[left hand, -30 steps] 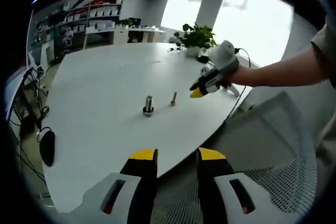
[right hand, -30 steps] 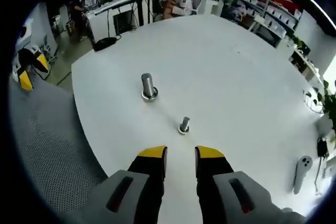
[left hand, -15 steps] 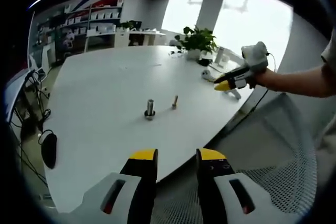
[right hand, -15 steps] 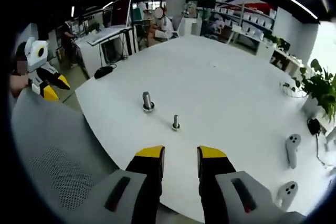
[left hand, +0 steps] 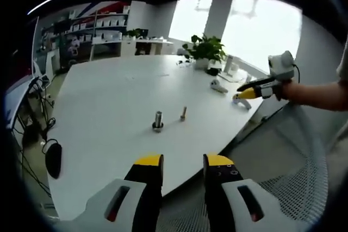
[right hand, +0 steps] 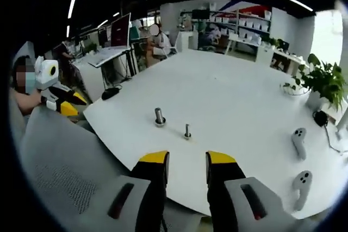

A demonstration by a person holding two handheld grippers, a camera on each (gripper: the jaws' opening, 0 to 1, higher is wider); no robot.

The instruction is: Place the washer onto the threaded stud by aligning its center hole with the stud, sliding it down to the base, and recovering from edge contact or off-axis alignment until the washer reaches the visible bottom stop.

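Observation:
Two upright metal studs stand near the middle of the white table (left hand: 109, 91). The thicker stud (left hand: 157, 120) (right hand: 160, 117) has a wide ring at its foot; it is too small to tell whether that is a washer. The thin stud (left hand: 184, 113) (right hand: 187, 131) stands close beside it. My left gripper (left hand: 183, 161) is open and empty, off the table's near edge. My right gripper (right hand: 187, 160) is also open and empty, well back from the studs. It appears in the left gripper view as a yellow-tipped right gripper (left hand: 253, 89) in a hand. The left gripper (right hand: 61, 104) appears at the left of the right gripper view.
Two white hand controllers (right hand: 298, 140) (right hand: 302, 182) lie near the table's edge by a potted plant (left hand: 204, 50). A mesh chair back (right hand: 60, 167) (left hand: 283, 161) sits below both grippers. A dark mouse (left hand: 53, 160) rests at the left edge. People sit at far desks.
Both grippers have pulled back from the table, so the studs look smaller and farther. The right gripper has swung off to the right, away from the studs. The studs have not moved.

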